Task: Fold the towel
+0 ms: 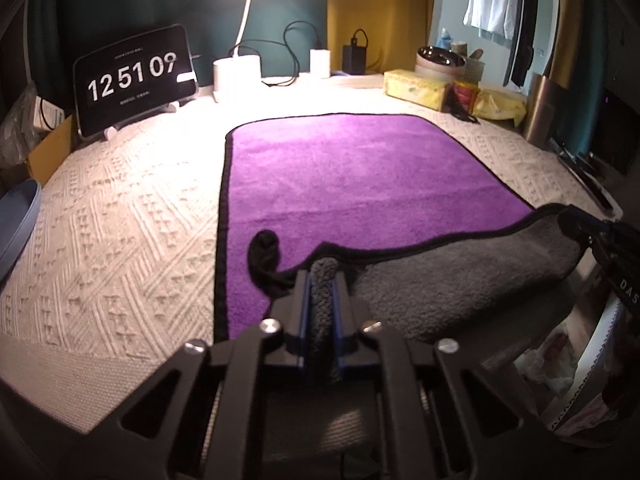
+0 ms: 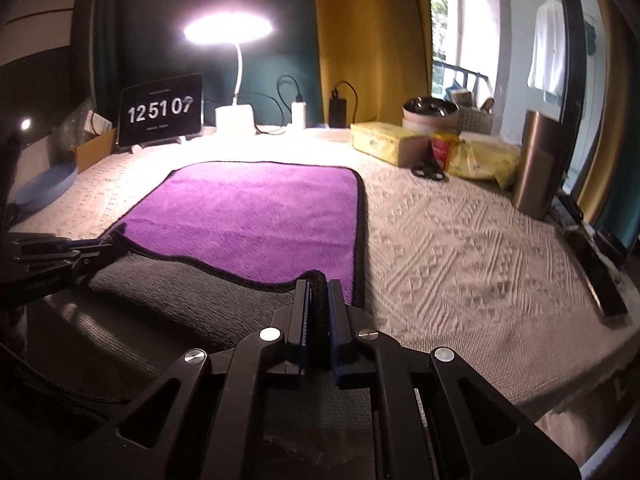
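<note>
Now both grippers, left [image 1: 323, 280] and right [image 2: 318, 290], have jaws clamped on the towel's [image 1: 352, 176] near edge (grey underside showing).

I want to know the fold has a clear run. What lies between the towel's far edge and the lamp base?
Only bare white patterned tablecloth separates the purple towel from the lamp base, shown best in the right wrist view.

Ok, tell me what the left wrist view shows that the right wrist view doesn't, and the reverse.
Only the left wrist view: the towel's black hanging loop beside the left gripper.

Only the right wrist view: a bright window and a small light at far left.

Both: the purple towel, near corners pinched and lifted showing its grey underside; the right gripper; clock, lamp, tissue box.
</note>
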Demonstrator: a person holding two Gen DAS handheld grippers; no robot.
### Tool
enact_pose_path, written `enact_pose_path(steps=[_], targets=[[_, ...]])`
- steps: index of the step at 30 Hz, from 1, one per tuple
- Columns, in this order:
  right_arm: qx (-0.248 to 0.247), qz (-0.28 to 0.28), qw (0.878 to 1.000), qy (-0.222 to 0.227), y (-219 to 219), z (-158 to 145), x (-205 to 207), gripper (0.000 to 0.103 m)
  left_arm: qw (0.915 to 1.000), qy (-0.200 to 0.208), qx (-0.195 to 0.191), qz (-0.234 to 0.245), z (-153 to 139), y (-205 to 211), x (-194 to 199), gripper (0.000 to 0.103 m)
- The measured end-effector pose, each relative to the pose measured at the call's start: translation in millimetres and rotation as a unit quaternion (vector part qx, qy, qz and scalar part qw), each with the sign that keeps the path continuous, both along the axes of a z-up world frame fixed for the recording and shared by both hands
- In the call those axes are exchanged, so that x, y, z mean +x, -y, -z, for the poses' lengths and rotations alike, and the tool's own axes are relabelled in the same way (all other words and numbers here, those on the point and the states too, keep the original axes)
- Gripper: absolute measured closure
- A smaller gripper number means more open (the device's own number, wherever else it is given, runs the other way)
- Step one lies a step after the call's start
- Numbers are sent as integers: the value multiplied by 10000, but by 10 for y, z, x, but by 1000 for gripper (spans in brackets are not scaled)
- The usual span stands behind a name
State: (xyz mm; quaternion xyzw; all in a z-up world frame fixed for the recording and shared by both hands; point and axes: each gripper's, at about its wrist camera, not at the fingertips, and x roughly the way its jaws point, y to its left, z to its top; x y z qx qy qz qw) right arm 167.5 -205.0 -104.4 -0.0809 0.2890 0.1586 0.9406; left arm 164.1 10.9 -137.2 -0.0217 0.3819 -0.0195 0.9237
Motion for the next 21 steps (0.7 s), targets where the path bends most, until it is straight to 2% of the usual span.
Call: enact_pose_path(steps=[9, 21], targets=[[28, -174, 9994, 285, -83, -199, -20, 94, 9994, 301, -161, 91, -254, -33, -66, 95], [122, -100, 9982, 587, -62, -440, 138, 94, 9972, 708, -230, 95, -573, -88, 21, 95]])
